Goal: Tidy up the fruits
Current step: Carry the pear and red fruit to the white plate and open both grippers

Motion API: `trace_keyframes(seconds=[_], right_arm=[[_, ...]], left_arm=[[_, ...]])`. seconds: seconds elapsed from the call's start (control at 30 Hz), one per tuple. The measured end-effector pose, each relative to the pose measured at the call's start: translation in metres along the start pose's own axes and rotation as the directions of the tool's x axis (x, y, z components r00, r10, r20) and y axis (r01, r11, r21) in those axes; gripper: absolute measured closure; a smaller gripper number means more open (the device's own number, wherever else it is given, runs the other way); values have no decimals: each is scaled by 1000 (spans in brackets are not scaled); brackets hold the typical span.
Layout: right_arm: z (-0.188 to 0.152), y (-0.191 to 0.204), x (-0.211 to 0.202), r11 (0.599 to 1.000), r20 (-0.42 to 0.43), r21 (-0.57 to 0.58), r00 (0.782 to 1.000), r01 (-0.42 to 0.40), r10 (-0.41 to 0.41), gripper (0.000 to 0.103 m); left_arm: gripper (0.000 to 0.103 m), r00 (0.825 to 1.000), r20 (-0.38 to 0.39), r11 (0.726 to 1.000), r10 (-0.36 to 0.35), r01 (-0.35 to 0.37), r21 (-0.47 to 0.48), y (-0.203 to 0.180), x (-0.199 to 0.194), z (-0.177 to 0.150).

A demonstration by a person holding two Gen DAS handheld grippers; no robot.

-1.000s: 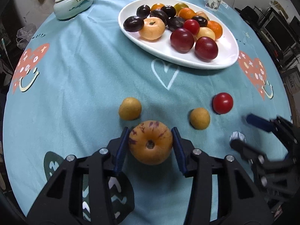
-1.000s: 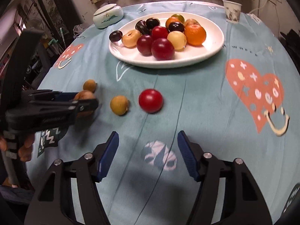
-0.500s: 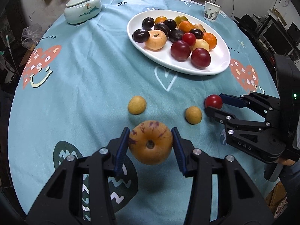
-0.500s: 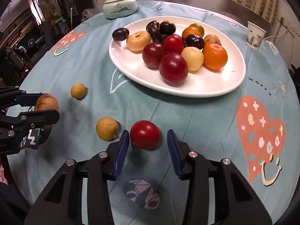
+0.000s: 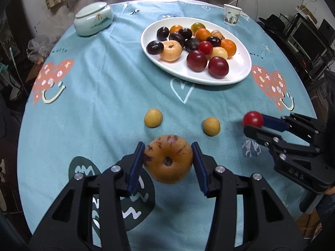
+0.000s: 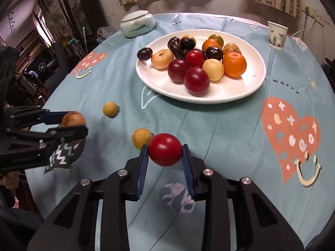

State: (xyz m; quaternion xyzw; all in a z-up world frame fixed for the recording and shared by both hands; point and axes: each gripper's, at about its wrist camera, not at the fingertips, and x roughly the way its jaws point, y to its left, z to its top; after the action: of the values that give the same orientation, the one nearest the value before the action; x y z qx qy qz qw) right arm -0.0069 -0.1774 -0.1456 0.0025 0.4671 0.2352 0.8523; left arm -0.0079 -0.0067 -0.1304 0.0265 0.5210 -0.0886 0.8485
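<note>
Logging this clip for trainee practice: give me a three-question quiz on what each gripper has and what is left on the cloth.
1. True or false: the left gripper holds an orange fruit.
2. What does the right gripper hold?
A. cup
B. red fruit
C. jar
3. How many small yellow fruits lie loose on the cloth?

Key: 1 true. 2 B; its jaws are closing on it. 3 two.
</note>
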Motion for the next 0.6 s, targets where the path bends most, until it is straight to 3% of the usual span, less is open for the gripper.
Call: trace_keyframes(seconds=[0.2,0.6], right_arm=[[-25,21,-29,998,38,21,998,-51,50,70],[-47,42,-38,997,37,35,997,-63,62,70]], left_arm=[[57,999,33,999,-1,-1,48,-10,-16,-3],[57,998,48,991,-28,22,131,-25,-26,-8]])
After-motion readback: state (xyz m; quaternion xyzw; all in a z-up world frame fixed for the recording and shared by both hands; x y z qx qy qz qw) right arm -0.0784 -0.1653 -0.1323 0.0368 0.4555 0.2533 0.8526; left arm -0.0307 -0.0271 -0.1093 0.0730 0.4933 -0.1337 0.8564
